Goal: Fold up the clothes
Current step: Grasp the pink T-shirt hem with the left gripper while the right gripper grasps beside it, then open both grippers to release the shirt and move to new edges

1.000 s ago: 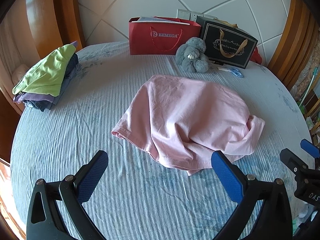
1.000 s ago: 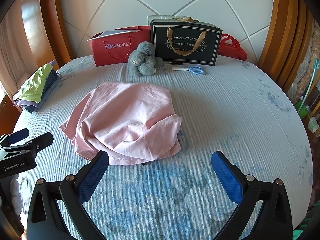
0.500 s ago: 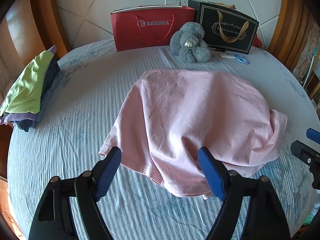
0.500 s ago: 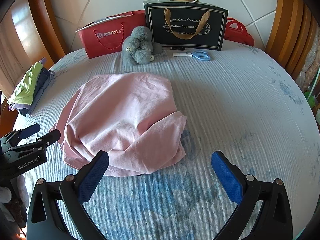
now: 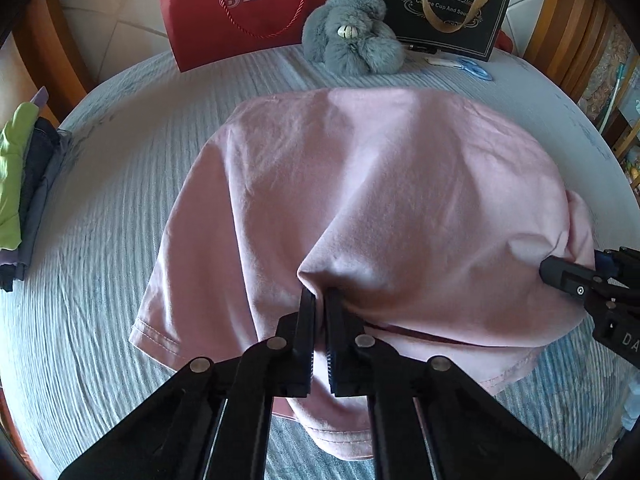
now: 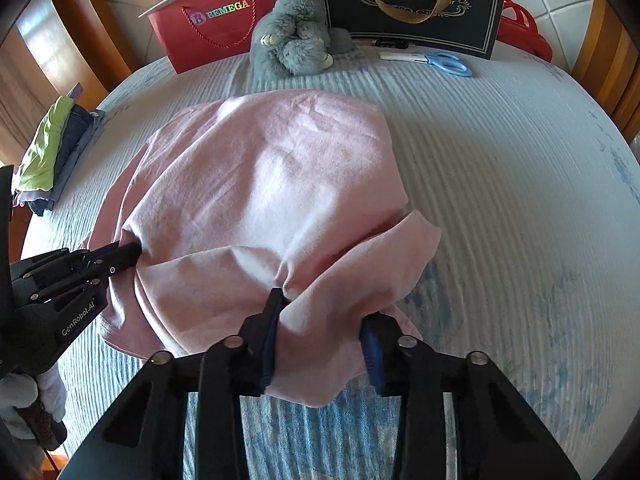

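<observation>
A crumpled pink garment lies in a heap in the middle of the blue striped cloth; it also shows in the right wrist view. My left gripper is shut on a pinched fold at the garment's near edge. My right gripper has its jaws partly closed around a bunch of the garment's near right side, with a gap still between them. Each gripper shows at the edge of the other's view, the right gripper and the left gripper, both at the fabric.
A stack of folded clothes with a green top lies at the left edge. At the back stand a red bag, a grey plush toy, a black bag and blue scissors. Wooden frame surrounds the surface.
Both grippers moved forward and down onto the pink garment. The left one closed on a fold; the right one narrowed around the fabric.
</observation>
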`<state>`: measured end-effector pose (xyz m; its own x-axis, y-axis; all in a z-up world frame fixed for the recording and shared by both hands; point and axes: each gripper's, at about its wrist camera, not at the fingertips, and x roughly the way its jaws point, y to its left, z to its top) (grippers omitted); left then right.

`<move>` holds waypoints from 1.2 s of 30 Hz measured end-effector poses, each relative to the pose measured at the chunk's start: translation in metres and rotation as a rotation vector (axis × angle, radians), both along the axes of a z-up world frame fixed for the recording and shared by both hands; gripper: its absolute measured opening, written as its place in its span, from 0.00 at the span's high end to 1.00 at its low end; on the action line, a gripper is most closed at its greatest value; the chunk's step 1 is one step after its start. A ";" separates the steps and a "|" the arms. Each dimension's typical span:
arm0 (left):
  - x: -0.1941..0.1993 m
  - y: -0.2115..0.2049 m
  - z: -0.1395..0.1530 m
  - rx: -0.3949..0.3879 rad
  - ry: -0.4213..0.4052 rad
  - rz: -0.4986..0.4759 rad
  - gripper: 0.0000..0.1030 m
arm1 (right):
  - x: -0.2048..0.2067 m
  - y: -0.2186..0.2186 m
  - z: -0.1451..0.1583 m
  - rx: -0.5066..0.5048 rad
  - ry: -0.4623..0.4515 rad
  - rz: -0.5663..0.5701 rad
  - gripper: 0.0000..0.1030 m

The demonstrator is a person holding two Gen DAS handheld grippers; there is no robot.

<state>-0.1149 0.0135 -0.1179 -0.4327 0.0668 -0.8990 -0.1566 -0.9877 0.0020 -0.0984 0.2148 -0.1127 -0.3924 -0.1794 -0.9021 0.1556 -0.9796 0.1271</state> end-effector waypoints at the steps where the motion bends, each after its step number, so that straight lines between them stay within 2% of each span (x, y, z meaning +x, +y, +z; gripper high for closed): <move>1: 0.000 -0.002 0.006 0.002 0.013 0.006 0.98 | 0.002 0.000 0.011 -0.007 0.030 0.003 0.74; 4: 0.000 -0.015 0.040 0.022 0.076 0.032 0.98 | 0.010 0.000 0.047 -0.027 0.130 0.011 0.84; 9: 0.008 -0.055 0.109 -0.016 0.244 0.130 0.98 | 0.024 0.002 0.105 -0.071 0.277 0.019 0.85; 11: 0.012 -0.073 0.127 -0.025 0.277 0.159 0.98 | 0.032 0.004 0.126 -0.106 0.303 0.011 0.83; 12: 0.013 -0.082 0.130 -0.025 0.275 0.166 0.98 | 0.035 0.006 0.126 -0.106 0.298 -0.001 0.71; 13: 0.015 -0.086 0.130 -0.028 0.264 0.151 0.98 | 0.038 0.009 0.126 -0.105 0.293 -0.013 0.51; 14: 0.018 -0.085 0.127 -0.025 0.249 0.136 0.98 | 0.040 0.011 0.125 -0.103 0.287 -0.025 0.44; 15: 0.021 -0.083 0.124 -0.022 0.235 0.120 0.97 | 0.043 0.014 0.125 -0.102 0.281 -0.038 0.42; 16: 0.026 -0.079 0.120 -0.003 0.215 0.093 0.90 | 0.044 0.016 0.121 -0.097 0.269 -0.047 0.42; 17: 0.031 -0.072 0.115 0.018 0.200 0.068 0.75 | 0.047 0.020 0.117 -0.097 0.257 -0.055 0.42; 19: 0.041 -0.052 0.105 0.058 0.190 0.014 0.53 | 0.053 0.028 0.111 -0.099 0.233 -0.070 0.42; 20: 0.045 -0.041 0.101 0.079 0.186 -0.016 0.51 | 0.056 0.032 0.108 -0.099 0.221 -0.078 0.42; 23: 0.052 -0.003 0.088 0.129 0.158 -0.105 0.51 | 0.066 0.050 0.105 -0.095 0.207 -0.108 0.39; 26: 0.055 0.035 0.074 0.139 0.128 -0.195 0.51 | 0.075 0.069 0.105 -0.074 0.202 -0.145 0.38; 30: 0.055 0.062 0.052 0.116 0.086 -0.225 0.50 | 0.084 0.095 0.103 -0.048 0.188 -0.191 0.35; 36: 0.055 0.101 0.019 0.080 0.022 -0.269 0.49 | 0.093 0.123 0.093 -0.031 0.153 -0.233 0.34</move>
